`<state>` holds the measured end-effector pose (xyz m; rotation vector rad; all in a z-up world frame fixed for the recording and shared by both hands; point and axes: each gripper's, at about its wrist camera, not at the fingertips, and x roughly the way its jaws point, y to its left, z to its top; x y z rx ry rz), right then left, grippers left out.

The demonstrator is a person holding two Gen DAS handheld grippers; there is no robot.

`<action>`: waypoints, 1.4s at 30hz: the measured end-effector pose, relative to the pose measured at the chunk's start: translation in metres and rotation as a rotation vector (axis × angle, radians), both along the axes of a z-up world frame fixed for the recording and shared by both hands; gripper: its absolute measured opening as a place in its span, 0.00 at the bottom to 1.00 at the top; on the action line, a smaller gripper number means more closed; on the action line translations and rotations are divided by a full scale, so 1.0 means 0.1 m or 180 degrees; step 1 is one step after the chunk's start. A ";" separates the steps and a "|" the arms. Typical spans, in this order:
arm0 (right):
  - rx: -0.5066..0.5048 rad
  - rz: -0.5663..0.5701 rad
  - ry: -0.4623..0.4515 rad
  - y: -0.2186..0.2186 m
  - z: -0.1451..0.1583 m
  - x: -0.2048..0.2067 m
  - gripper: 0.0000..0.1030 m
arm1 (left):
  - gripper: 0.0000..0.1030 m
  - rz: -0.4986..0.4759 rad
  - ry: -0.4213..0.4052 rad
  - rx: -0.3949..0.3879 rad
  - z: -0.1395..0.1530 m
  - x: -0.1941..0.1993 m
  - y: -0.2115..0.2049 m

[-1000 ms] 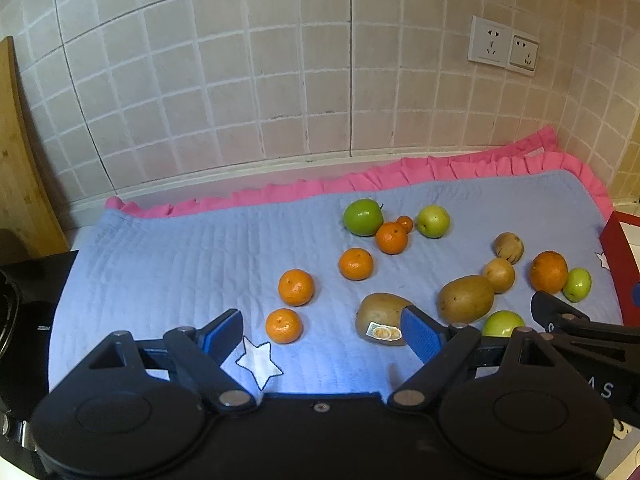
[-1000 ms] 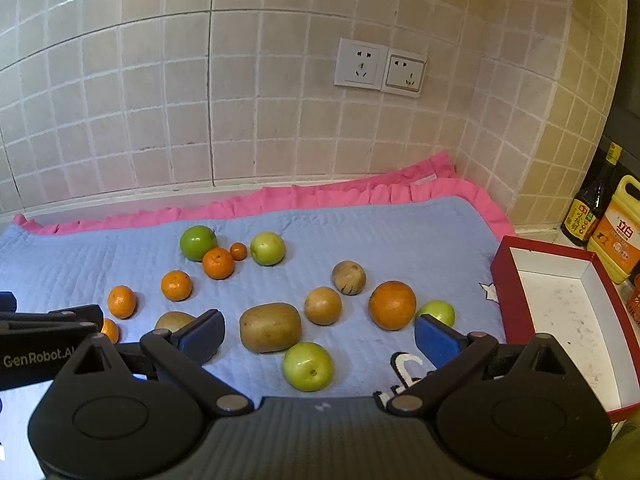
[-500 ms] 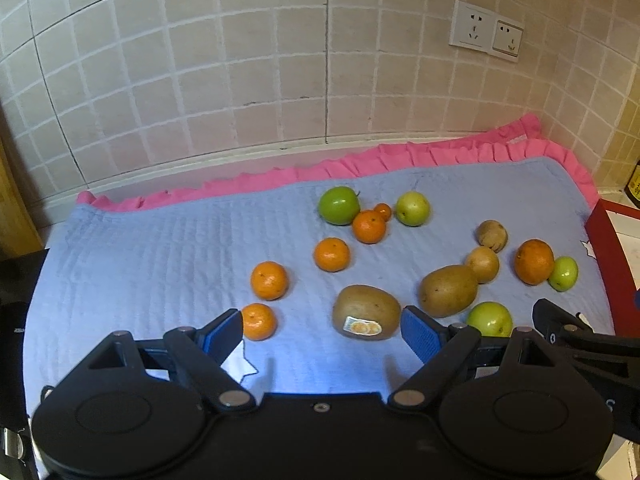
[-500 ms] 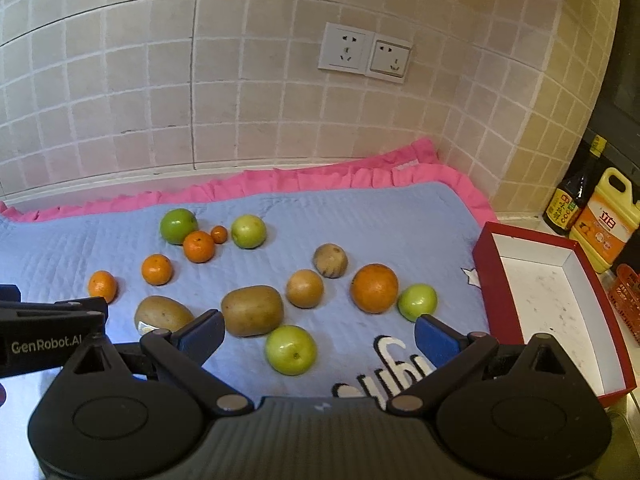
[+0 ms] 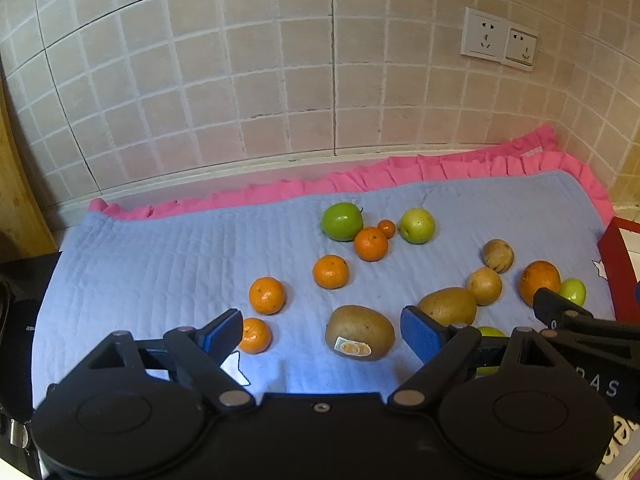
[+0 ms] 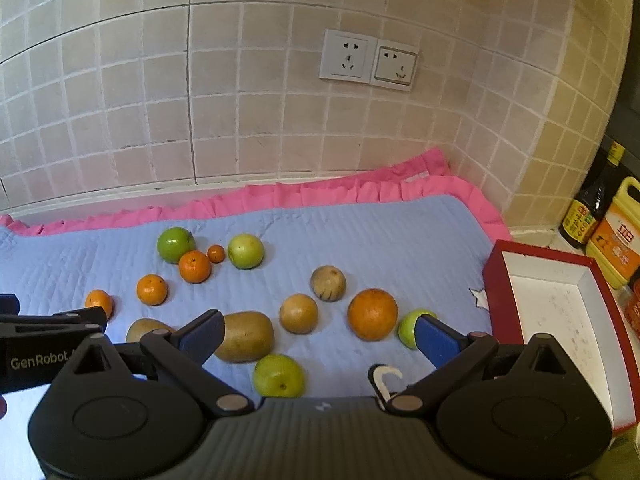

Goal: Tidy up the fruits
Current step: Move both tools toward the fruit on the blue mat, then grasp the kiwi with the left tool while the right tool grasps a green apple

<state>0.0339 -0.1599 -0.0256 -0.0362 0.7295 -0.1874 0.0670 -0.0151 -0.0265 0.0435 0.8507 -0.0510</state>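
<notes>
Several fruits lie scattered on a blue quilted mat [image 5: 160,264] [image 6: 380,236]. My left gripper [image 5: 322,334] hangs open over the mat's near edge, a stickered brown kiwi [image 5: 359,333] between its blue pads without touching them; small oranges [image 5: 267,295] lie to the left. My right gripper [image 6: 318,338] is open too, above a green apple [image 6: 279,375], a kiwi [image 6: 246,336] and a big orange [image 6: 372,314]. Farther back lie a green apple [image 6: 175,245], a yellow-green one [image 6: 245,251] and two brown round fruits [image 6: 328,283].
A red box with a white inside [image 6: 560,320] stands right of the mat, its corner in the left wrist view [image 5: 620,264]. Bottles [image 6: 612,232] stand behind it. The tiled wall with sockets [image 6: 368,60] runs behind. A wooden board [image 5: 16,184] and a dark appliance [image 5: 16,304] are at left.
Both grippers have drifted a little over the mat, so the fruit shifts slightly in each view. Both stay open and no fruit has moved.
</notes>
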 end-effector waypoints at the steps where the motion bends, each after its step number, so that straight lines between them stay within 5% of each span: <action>1: 0.0005 0.0015 0.0003 -0.01 0.00 0.02 1.00 | 0.99 0.0006 -0.0003 -0.0005 0.00 0.02 0.00; 12: -0.0005 -0.0052 0.0019 -0.59 -0.17 0.18 0.99 | 0.98 -0.0228 -0.0088 -0.0223 -0.14 0.22 0.48; 17: 0.0138 -0.0199 0.0129 -0.93 -0.41 0.22 0.98 | 0.98 -0.0519 0.0069 -0.0362 -0.31 0.30 0.67; 21: 0.0198 -0.0421 0.0158 -1.24 -0.59 0.28 0.96 | 0.98 -0.0776 0.0263 -0.0475 -0.49 0.38 0.49; 28: 0.0334 -0.0588 0.0390 -1.55 -0.90 0.52 0.89 | 0.93 -0.0799 0.0584 -0.0386 -0.91 0.58 0.11; 34: 0.0330 -0.0572 0.0619 -1.62 -1.13 0.67 0.73 | 0.93 -0.0822 0.0713 -0.0195 -1.11 0.69 -0.02; 42: 0.0463 -0.0436 0.0579 -1.62 -1.18 0.83 0.72 | 0.81 -0.0744 0.0855 -0.0219 -1.25 0.84 -0.09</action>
